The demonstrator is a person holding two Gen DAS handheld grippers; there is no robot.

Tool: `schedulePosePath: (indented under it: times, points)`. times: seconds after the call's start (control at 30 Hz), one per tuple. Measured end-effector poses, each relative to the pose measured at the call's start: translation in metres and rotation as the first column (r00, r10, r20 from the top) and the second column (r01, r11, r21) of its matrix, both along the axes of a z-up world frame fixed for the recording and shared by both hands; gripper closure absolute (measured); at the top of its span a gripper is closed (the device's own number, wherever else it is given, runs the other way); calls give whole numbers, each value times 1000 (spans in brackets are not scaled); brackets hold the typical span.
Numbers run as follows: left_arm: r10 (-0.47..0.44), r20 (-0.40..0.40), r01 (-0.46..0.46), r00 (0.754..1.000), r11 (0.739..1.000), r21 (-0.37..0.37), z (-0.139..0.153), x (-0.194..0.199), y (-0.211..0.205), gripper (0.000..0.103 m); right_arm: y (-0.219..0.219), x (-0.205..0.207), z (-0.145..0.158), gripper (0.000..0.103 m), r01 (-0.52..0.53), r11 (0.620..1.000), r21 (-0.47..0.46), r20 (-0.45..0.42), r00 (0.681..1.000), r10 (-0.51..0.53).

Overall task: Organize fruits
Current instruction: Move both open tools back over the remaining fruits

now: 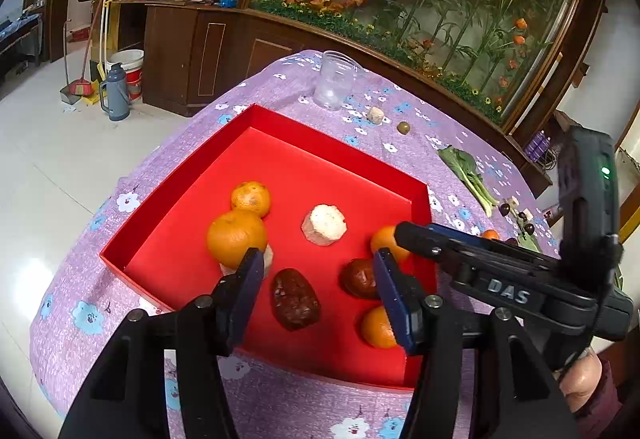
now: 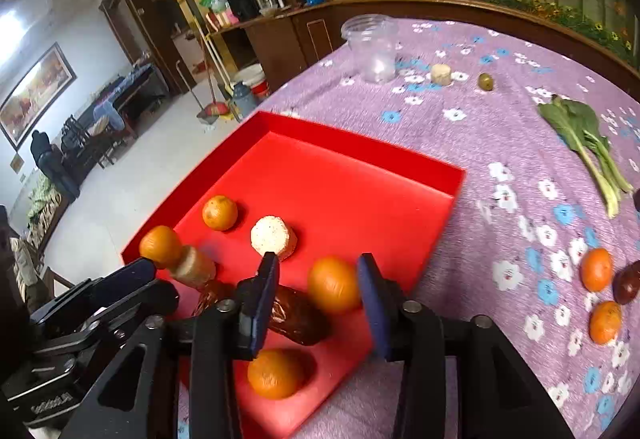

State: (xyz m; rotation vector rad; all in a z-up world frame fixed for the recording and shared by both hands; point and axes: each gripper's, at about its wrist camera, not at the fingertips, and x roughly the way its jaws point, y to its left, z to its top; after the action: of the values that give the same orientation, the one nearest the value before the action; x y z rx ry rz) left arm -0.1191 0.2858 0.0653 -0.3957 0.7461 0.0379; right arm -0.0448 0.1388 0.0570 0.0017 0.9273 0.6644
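A red tray (image 1: 248,143) on the purple flowered cloth holds several oranges, two dark dates and pale chunks. My left gripper (image 1: 318,263) hangs open over the tray's near part. One date (image 1: 295,299) lies on the tray floor below the gap, and a second date (image 1: 358,277) lies by the right finger. My right gripper (image 2: 318,265) is open too. A blurred orange (image 2: 334,285) sits between its fingers, close to the right pad and apart from the left one. A date (image 2: 296,315) and another orange (image 2: 276,373) lie beneath.
On the cloth to the right lie two oranges (image 2: 596,269), a date (image 2: 626,283) and a leafy green (image 2: 588,143). Farther back stand a clear plastic cup (image 2: 372,47), a pale chunk (image 2: 441,73) and a small green fruit (image 2: 486,81). The table edge drops to the floor on the left.
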Motion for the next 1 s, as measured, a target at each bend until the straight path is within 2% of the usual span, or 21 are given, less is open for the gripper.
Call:
schedulePosePath:
  times: [0.13,0.2,0.37,0.63,0.7,0.83,1.0]
  points:
    - [-10,9,10,1000,1000,10,6,-4,-7,43,-15,-12,8,51,19,1000,23,10,1000,-20]
    - [-15,11,15,1000,1000,15,10,-6,-11,38,-21,-17,8,51,26,999,27,6,1000,-26]
    - [-42,9,42,999,999,33,15,-9,-25,37,-40,-25,6,47,55,998,27,7,998,-55]
    - [-63,-1,62,998,996,67,22,-15,-42,32,-101,-36,-5,46,133,991,17,14,991,-133]
    - [-66,-1,66,998,995,76,23,-15,-47,29,-126,-38,-10,46,174,985,7,14,985,-174]
    - [-103,-20,104,994,992,73,20,-8,-62,29,-183,-35,-20,46,277,961,-22,-4,961,-277]
    - [-196,-39,198,980,977,84,16,-2,-97,29,-254,-26,-25,46,413,911,-10,-37,910,-413]
